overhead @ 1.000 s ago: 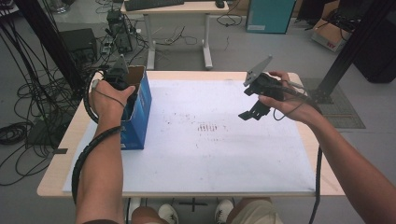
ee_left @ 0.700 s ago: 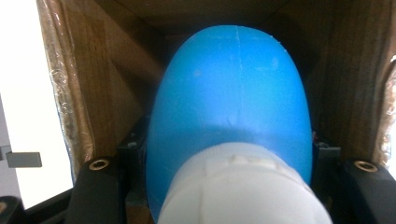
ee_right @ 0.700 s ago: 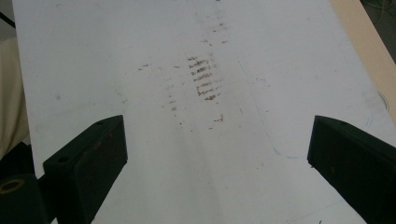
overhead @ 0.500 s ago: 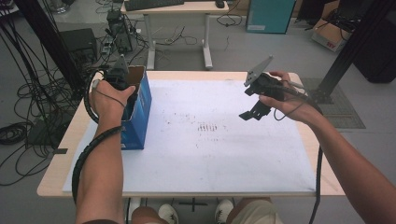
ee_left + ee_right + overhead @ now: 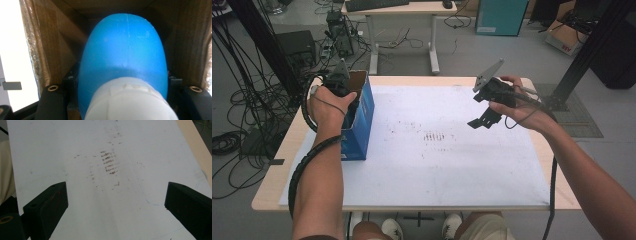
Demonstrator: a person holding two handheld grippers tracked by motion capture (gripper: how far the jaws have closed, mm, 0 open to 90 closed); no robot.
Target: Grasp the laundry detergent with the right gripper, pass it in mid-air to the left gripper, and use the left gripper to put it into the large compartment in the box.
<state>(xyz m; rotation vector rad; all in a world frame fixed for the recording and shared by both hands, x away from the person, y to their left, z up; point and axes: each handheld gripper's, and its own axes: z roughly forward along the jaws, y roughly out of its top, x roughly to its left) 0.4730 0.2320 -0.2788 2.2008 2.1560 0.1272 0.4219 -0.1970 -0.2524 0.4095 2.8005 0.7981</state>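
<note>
While the blue bulb-shaped object with a white cap (image 5: 123,67) sits clamped between the jaws of our left hand-held gripper (image 5: 123,100), it hangs inside the open-topped blue carton (image 5: 360,120), brown cardboard walls close on every side in the left gripper view. What the object is exactly we cannot tell; its surface looks smooth and rounded, so we judge it liable to slip if the grip loosens early.

Step in hand, as we read it: lowering or lifting the object through the carton's mouth. To do it well we would keep the left gripper vertical and centred, move straight along the carton's axis, and hold the clamp until the object is either seated on the bottom or clear of the rim.

The carton stands at the left edge of the surface (image 5: 522,195), on the white sheet (image 5: 452,170); a sideways push could tip it off.

Our right hand-held gripper (image 5: 484,120) hovers released, jaws wide, above the sheet, with nothing between them. Centre and near side offer open room.
</note>
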